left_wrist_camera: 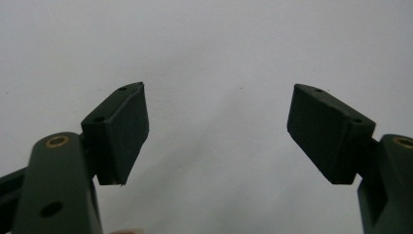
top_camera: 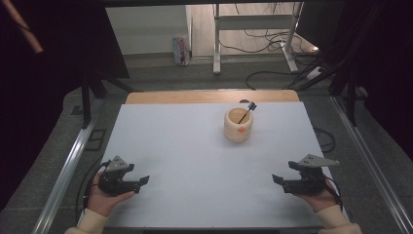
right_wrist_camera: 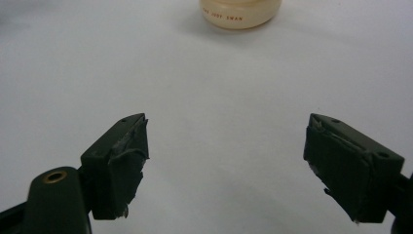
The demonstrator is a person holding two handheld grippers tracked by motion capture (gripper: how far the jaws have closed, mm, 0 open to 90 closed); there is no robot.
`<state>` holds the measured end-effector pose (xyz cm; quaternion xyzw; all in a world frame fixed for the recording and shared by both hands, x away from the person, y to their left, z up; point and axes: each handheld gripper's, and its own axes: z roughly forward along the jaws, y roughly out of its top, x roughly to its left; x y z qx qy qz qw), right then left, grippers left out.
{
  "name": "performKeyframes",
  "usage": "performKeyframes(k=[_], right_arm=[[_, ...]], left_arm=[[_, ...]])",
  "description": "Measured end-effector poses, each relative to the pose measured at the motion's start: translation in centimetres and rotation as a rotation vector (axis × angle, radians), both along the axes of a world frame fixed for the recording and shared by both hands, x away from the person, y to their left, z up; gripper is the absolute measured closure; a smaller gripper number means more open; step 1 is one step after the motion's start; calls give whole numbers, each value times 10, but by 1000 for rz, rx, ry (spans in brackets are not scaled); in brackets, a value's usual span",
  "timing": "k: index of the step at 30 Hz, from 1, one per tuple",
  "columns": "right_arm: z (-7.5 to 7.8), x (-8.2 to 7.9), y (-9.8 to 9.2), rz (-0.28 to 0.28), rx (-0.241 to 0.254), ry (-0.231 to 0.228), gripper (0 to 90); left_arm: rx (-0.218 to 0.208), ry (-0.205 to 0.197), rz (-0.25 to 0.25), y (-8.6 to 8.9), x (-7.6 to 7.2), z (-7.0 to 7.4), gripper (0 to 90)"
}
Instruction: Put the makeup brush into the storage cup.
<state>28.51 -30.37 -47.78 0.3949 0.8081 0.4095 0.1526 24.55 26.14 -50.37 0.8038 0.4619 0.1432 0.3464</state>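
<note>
A: High view, item one: a cream cup (top_camera: 238,125), squat and round, is set upright on the white counter (top_camera: 195,161), toward the far side and right of the middle. A thin dark stick (top_camera: 247,112) with a small black head is leaned inside it, its head raised past the far rim.

B: Position relative to the tools is to be entered.

A: Left tool (top_camera: 142,182) is held at the near left corner, right tool (top_camera: 277,180) at the near right corner; both are well apart from the cup. In the left gripper view the jaws are spread wide with nothing between them. In the right gripper view the same is recorded of the right tool (right_wrist_camera: 226,165), and the base of the cup (right_wrist_camera: 240,12) is seen ahead, with small red lettering on it.

B: Handling notes?

A: The cup is judged stiff, thick-walled, probably wood or ceramic, moderately light, smooth and so somewhat slippery; a wall pinched over the rim is suggested, since the body may be too broad for the jaws. The stick is judged light, rigid and loose in the cup; it is best taken on the shaft just below the head. Torn padding is noted on the right pads (right_wrist_camera: 127,156), so grip there may be uneven.
</note>
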Motion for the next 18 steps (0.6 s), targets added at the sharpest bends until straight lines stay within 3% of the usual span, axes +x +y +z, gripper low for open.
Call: performKeyframes(k=[18], right_arm=[[2, -1, 1, 7, 3, -11, 162]], left_arm=[[3, -3, 0, 0, 0, 1, 240]])
